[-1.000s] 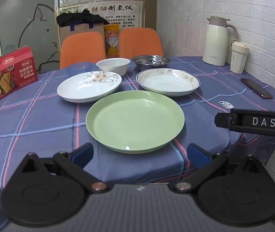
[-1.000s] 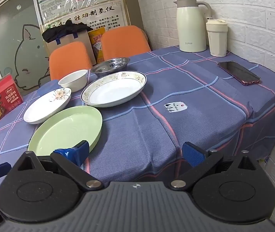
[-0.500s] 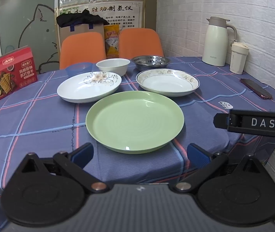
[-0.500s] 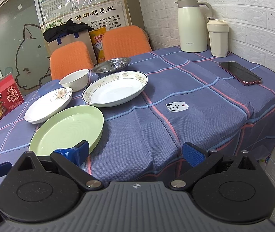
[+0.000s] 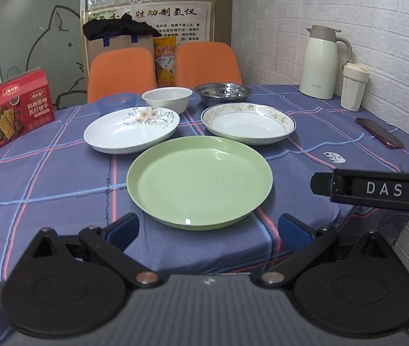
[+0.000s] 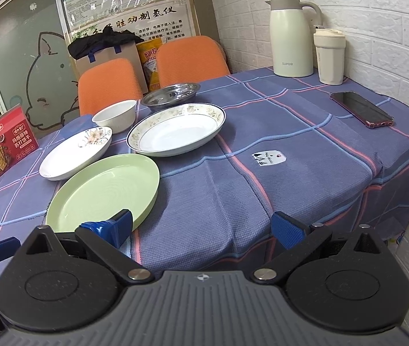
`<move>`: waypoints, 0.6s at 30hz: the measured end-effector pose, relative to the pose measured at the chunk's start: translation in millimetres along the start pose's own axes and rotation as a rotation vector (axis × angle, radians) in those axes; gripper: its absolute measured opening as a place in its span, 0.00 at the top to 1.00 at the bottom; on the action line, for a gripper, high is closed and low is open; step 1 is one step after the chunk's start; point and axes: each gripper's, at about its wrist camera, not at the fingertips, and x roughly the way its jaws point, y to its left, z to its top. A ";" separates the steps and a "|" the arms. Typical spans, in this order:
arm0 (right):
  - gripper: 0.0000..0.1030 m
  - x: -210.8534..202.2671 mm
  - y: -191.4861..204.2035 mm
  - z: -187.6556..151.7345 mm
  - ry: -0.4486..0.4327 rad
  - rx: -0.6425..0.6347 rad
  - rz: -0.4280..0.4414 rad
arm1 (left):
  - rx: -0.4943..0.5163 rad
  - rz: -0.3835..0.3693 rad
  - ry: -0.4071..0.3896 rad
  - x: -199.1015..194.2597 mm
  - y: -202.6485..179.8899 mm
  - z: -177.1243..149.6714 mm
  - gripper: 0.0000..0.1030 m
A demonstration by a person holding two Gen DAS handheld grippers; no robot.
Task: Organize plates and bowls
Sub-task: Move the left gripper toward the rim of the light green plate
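A green plate [image 5: 199,180] [image 6: 103,191] lies nearest on the blue checked tablecloth. Behind it sit a white flower-patterned plate [image 5: 132,132] [image 6: 76,151] at the left and a gold-rimmed deep plate [image 5: 248,122] [image 6: 177,132] at the right. Farther back stand a white bowl [image 5: 166,99] [image 6: 115,115], a steel dish [image 5: 223,91] [image 6: 171,93] and a small blue bowl [image 5: 115,102]. My left gripper [image 5: 206,229] is open just before the green plate's near rim, holding nothing. My right gripper [image 6: 201,226] is open at the table's near edge, its left fingertip by the green plate's right rim.
A red biscuit box [image 5: 14,115] stands at the far left. A white thermos [image 6: 292,36], a cream cup [image 6: 329,56] and a phone [image 6: 361,109] occupy the right side by the brick wall. Two orange chairs [image 5: 207,63] are behind the table.
Both grippers have drifted slightly; the view of the table shifted a little. No dish has moved.
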 end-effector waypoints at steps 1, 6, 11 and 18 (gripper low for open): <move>0.12 0.2 1.1 -0.1 0.001 -0.002 0.000 | 0.001 -0.001 0.000 0.1 0.1 0.2 0.01; 0.12 1.1 4.3 -1.4 0.007 -0.006 0.001 | -0.001 -0.003 0.004 0.7 1.1 0.1 0.01; 0.12 2.8 5.1 -1.4 0.015 -0.008 0.007 | -0.003 -0.011 0.005 1.4 2.1 0.4 0.01; 0.12 3.5 5.7 -1.6 0.017 -0.010 0.006 | -0.001 -0.021 0.003 2.1 2.7 0.2 0.01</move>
